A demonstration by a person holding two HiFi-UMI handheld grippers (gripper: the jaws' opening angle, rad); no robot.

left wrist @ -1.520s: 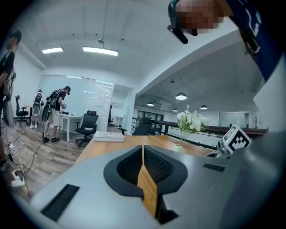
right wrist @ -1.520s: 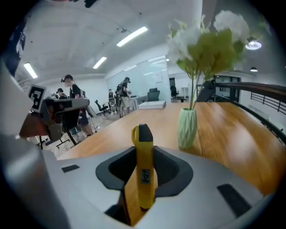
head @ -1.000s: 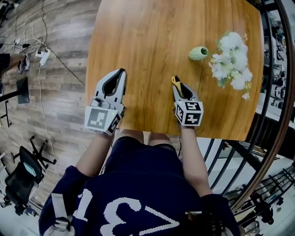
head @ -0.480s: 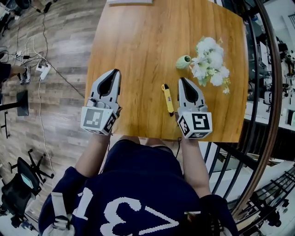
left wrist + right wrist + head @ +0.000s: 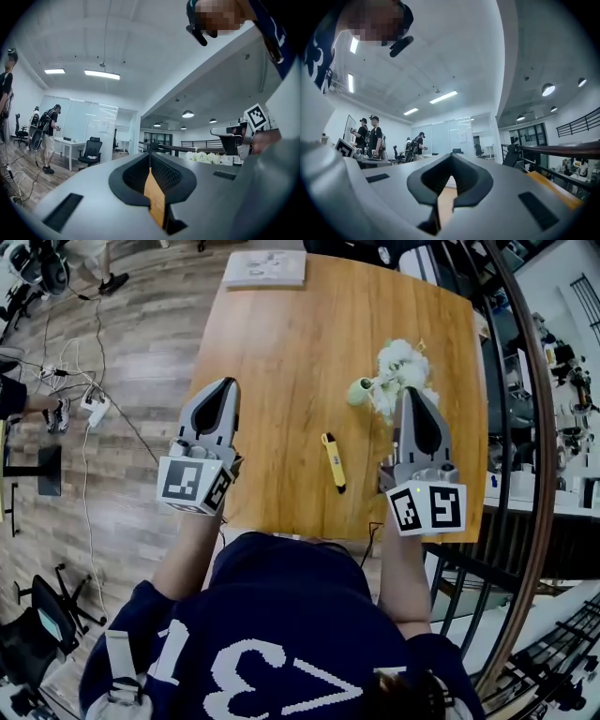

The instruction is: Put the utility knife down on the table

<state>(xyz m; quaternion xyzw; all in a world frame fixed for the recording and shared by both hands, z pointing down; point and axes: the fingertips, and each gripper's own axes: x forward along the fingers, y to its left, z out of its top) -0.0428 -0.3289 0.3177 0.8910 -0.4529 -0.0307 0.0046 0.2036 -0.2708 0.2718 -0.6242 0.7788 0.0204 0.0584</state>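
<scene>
Two grippers are held level above the table point(image 5: 281, 343), both empty. Left gripper point(image 5: 228, 383): jaws together with nothing between them, only tabletop showing through the gap in its own view. Right gripper point(image 5: 411, 390): jaws have just been closing and now meet at the tips, nothing gripped.

Utility knife point(image 5: 332, 462) lies flat on the wood between the two grippers, touching neither, near the table edge closest to the person point(image 5: 281, 634). It has a yellow body, and its dark end points toward the person.

Green vase point(image 5: 359, 390) with white flowers point(image 5: 398, 362) sits beyond the knife, next to the right gripper's tip in the head view. A book or stack of paper point(image 5: 265, 268) is at the far edge, well apart from the rest. Power strip point(image 5: 94, 409) lies on the plank floor point(image 5: 141, 334) to the left. Other people point(image 5: 370, 133) stand in the background of the gripper views.
</scene>
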